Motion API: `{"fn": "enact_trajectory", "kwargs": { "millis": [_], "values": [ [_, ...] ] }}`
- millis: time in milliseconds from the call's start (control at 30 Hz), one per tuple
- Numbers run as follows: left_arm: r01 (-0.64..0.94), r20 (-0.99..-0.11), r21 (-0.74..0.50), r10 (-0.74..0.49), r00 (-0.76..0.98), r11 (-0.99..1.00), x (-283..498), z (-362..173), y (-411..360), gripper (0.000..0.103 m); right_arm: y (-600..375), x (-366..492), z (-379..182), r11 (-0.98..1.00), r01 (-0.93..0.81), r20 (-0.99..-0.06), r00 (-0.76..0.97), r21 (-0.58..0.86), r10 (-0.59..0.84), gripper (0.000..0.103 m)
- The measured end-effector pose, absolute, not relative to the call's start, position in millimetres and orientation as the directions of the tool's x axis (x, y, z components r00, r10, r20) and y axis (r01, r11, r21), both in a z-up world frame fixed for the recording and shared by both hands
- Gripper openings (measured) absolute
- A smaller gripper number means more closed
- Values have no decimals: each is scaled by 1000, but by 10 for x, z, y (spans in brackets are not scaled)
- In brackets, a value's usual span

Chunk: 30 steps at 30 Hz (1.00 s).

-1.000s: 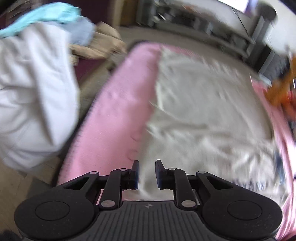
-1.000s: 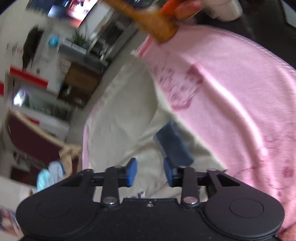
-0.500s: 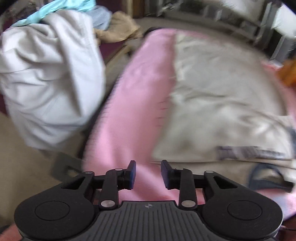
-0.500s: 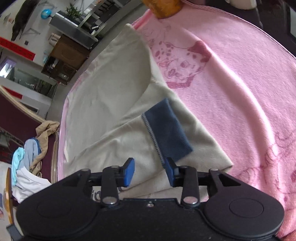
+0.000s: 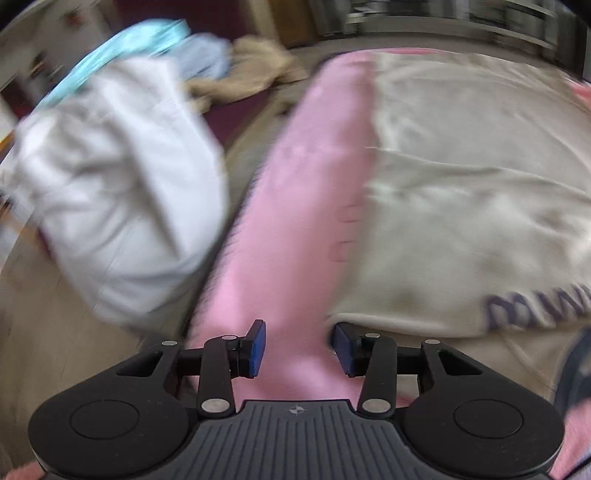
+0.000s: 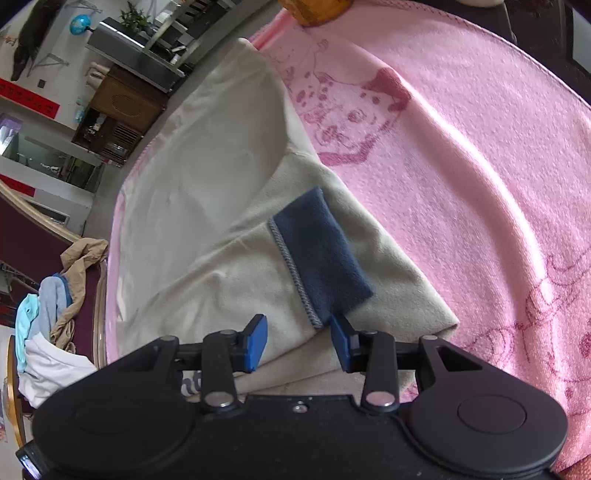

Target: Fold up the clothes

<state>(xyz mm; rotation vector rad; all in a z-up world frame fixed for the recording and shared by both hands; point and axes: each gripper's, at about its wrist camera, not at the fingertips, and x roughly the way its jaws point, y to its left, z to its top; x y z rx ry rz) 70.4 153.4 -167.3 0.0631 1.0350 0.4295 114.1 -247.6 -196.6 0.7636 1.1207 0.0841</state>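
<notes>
A cream sweatshirt (image 5: 461, 206) with purple lettering (image 5: 535, 306) lies spread on a pink blanket (image 5: 295, 221). In the right wrist view the cream sweatshirt (image 6: 207, 184) has one sleeve folded across its body, ending in a navy cuff (image 6: 321, 254). My left gripper (image 5: 298, 344) is open over bare pink blanket, just left of the sweatshirt's near edge. My right gripper (image 6: 298, 341) is open just above the sleeve, its right fingertip (image 6: 339, 341) beside the lower end of the navy cuff. Nothing is held between either pair of fingers.
A pile of clothes, white (image 5: 118, 199), light blue (image 5: 147, 40) and tan (image 5: 251, 70), sits on a dark red chair (image 6: 33, 243) to the left of the blanket. The pink blanket (image 6: 461, 166) carries a printed dog drawing. An orange-brown object (image 6: 314, 7) sits at its far edge.
Both grippers have opened wider. The left one has swung left and drawn back toward the sweatshirt's near left edge. The right one has come closer to the navy cuff.
</notes>
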Motion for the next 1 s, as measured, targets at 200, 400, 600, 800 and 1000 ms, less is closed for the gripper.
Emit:
{"fn": "enact_trajectory", "kwargs": {
  "millis": [200, 400, 600, 800, 1000],
  "values": [
    [-432, -845, 118, 319, 429, 894, 516, -1566, 1819, 50, -2540, 1110, -1965, 744, 314, -782, 454, 590, 427, 37],
    [-525, -809, 11, 316, 496, 851, 352, -1432, 1989, 35, -2717, 986, -1870, 750, 347, -792, 484, 563, 371, 38],
    [-241, -760, -71, 104, 642, 968, 665, -1394, 1497, 26, -2736, 974, -1797, 681, 285, -686, 582, 675, 437, 29],
    [-149, -813, -27, 65, 579, 988, 812, -1592, 1233, 34, -2499, 1180, -2024, 631, 257, -664, 476, 732, 577, 29],
    [-253, -828, 73, 200, 523, 965, 631, -1605, 1479, 45, -2670, 1036, -2101, 722, 349, -791, 401, 598, 461, 2]
  ]
}}
